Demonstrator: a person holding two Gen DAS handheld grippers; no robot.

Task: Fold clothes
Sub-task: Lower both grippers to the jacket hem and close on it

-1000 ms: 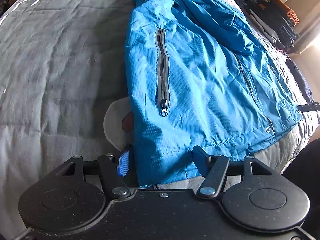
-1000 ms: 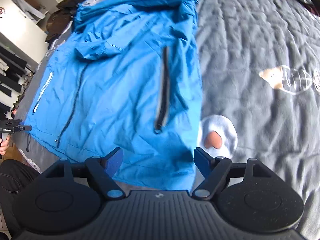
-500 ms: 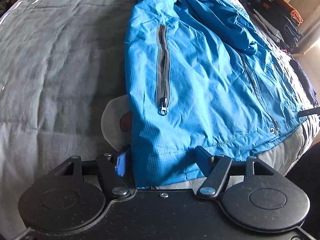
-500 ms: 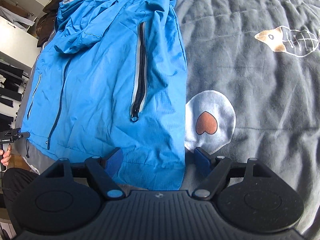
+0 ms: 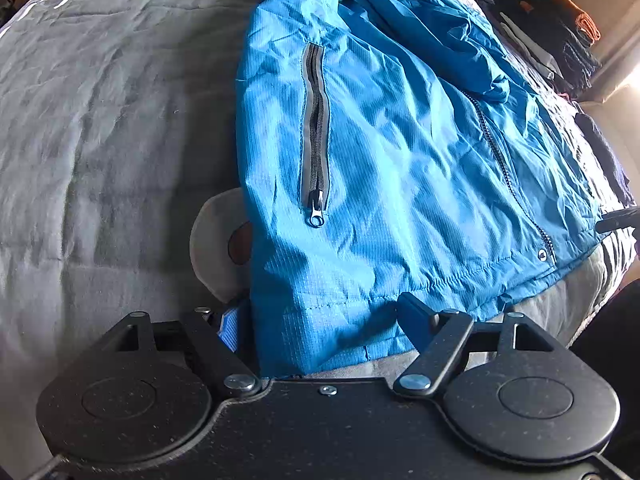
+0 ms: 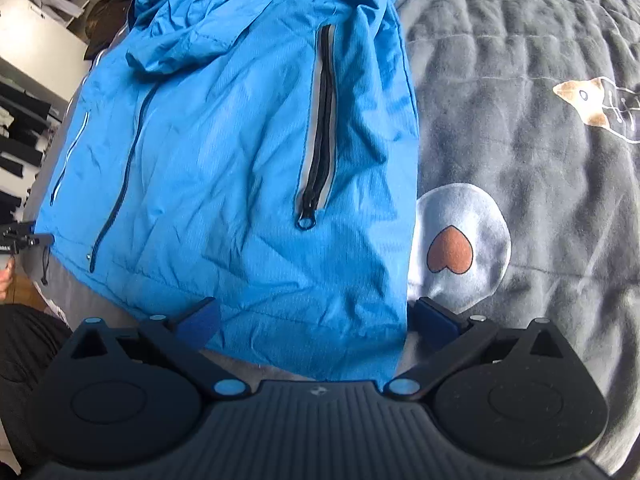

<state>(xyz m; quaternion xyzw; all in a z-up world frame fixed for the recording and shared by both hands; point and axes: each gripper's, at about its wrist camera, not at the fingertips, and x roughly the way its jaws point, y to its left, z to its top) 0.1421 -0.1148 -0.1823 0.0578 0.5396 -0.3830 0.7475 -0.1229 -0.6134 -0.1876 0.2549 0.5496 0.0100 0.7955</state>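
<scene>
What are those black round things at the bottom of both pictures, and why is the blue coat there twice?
Those are two grabbing tools, one in each of a person's hands, each with a camera looking along its jaws. So you see one blue jacket twice, from the left tool and from the right. It lies flat on a grey blanket printed with a heart patch and a cat drawing. The left gripper and right gripper both straddle the jacket's bottom hem. Their jaws are opening, so nothing is pinched.
</scene>
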